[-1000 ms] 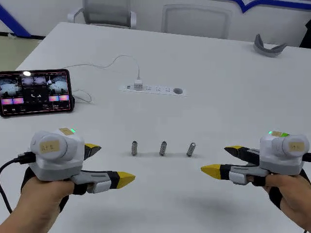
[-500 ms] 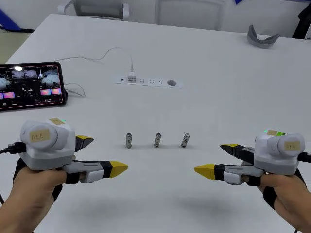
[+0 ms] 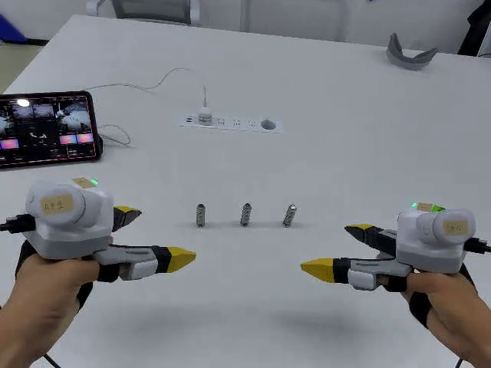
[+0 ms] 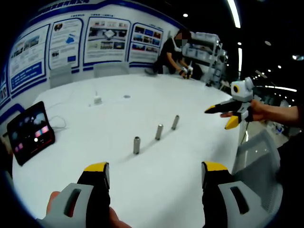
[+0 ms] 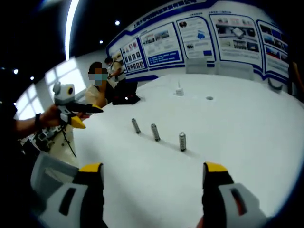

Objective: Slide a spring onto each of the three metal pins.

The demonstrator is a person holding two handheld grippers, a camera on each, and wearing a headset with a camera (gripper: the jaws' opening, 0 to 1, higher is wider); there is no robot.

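Whole head view has slid since a second ago: that is the camera, not the bench. Set against the pins (image 3: 245, 214), the right gripper (image 3: 334, 248) now sits a little nearer the person. The left gripper (image 3: 157, 236) keeps its station. Pins unmoved.

Three pins, upright, in a straight, evenly spaced row on the white table (image 3: 345, 153), none touching. Shafts look ribbed like a coil; too small to say more.

Left gripper: held low, left of the row, yellow tips pointing right. Jaws spread wide, nothing between them.

Right gripper: mirror post right of the row, tips pointing left. Jaws likewise wide apart and empty.

Both grippers are well apart from the pins, which stand between them and slightly farther from the person.

Left gripper view: the row runs on a diagonal ahead of the open jaws, with the right gripper (image 4: 219, 118) off beyond it.

Behind the row are a power strip (image 3: 228, 123) with a white plug and cable, and a lit tablet (image 3: 46, 126) to the left.
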